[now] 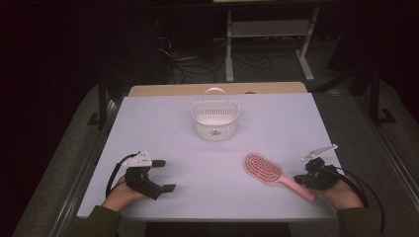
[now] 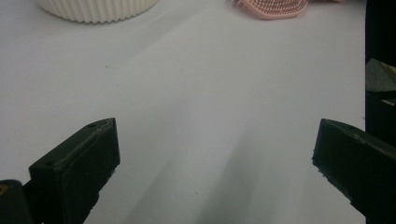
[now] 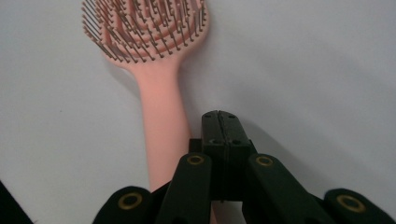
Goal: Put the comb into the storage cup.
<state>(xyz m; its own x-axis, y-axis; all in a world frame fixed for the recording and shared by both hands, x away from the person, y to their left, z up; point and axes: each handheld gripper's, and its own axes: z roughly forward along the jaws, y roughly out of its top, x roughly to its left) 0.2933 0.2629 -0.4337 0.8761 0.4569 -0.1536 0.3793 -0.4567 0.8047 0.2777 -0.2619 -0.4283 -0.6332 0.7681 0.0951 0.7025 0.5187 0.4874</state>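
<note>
The right gripper (image 3: 219, 116) has its jaws pressed together with nothing between them. It sits over the near end of the pink hairbrush (image 3: 156, 88), whose handle passes just beside and partly under the closed tips.

Risk 1: with the jaws together, any further push toward the handle would shove the brush across the table (image 1: 163, 123) instead of seizing it. The jaws would have to part first.

Risk 2: the handle is smooth, rounded and narrow. A grip placed off its centre line is likely to let it roll or squirt out sideways.

Risk 3: the head is the heavier end. A hold at the very tip of the handle may let the brush droop or swing when lifted, which would make placing it in the white basket (image 1: 215, 120) harder.

The left gripper (image 1: 159, 175) rests on the table with its jaws wide apart and empty, well clear of the brush.

The hairbrush lies flat, bristles upward. Its oval head points ahead of the right gripper, and rows of thin dark pins sit on curved ribs. The basket stands farther ahead, well apart from both grippers.
</note>
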